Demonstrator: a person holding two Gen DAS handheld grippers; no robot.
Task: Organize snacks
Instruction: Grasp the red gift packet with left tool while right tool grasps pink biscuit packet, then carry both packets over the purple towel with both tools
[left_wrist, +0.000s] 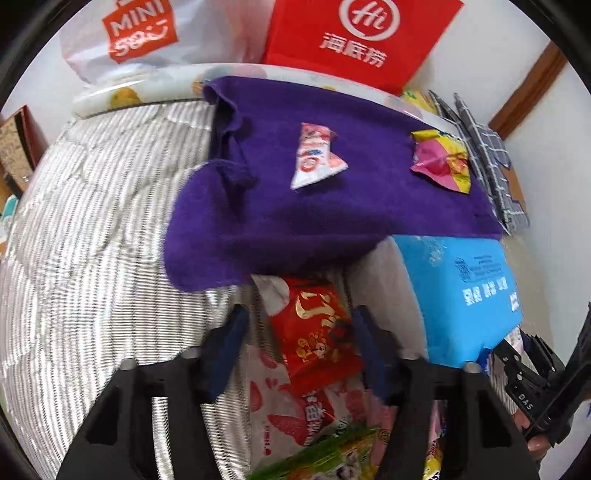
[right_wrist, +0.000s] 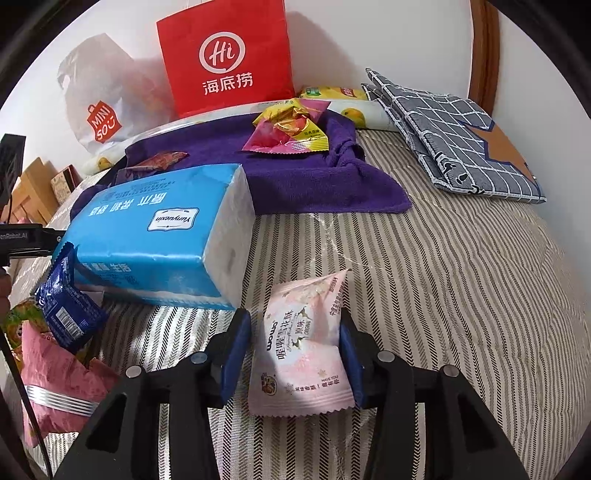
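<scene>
Pink snack packet (right_wrist: 301, 350) lies on the bed between my right gripper (right_wrist: 295, 354) pads, barely released, long axis toward twelve o'clock; left gripper (left_wrist: 299, 350) narrowly straddles a red packet (left_wrist: 314, 328), nothing gripped.

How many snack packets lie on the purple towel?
2 that I can see: a white-and-red packet near the middle of the towel, and a yellow-and-pink one toward its right edge. The tissue pack may hide others.
</scene>
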